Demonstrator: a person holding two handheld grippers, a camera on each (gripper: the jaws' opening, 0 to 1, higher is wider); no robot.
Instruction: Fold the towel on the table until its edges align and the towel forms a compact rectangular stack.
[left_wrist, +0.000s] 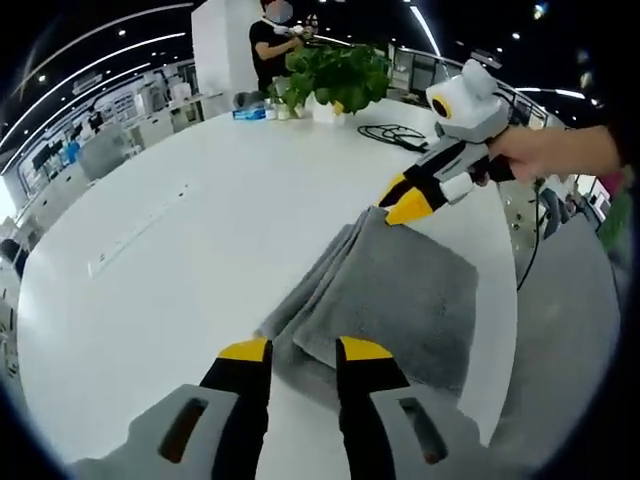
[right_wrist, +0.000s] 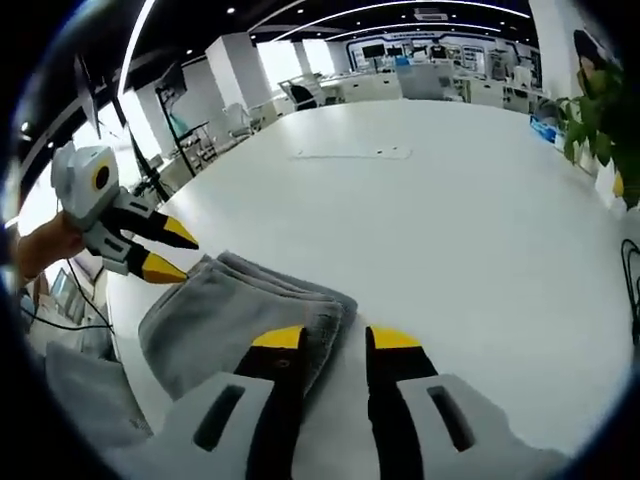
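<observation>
A grey towel (left_wrist: 400, 290) lies folded into a thick rectangle near the edge of the white table (left_wrist: 200, 180); its layered fold edges show in the right gripper view (right_wrist: 225, 310). My left gripper (left_wrist: 305, 350) stands open just short of the towel's near end, nothing between its jaws. It also comes into the right gripper view (right_wrist: 170, 252), jaws apart, at the towel's far corner. My right gripper (left_wrist: 402, 200), held by a hand (left_wrist: 545, 155), hovers at the opposite end. From its own camera the right gripper (right_wrist: 337, 338) is open above the towel's corner.
A potted plant (left_wrist: 340, 75), a small blue pack (left_wrist: 250, 113) and a looped black cable (left_wrist: 395, 133) sit at the table's far side, with a person (left_wrist: 268, 45) behind. A flush panel (left_wrist: 140, 230) is set in the tabletop. The table's edge (left_wrist: 505, 330) runs beside the towel.
</observation>
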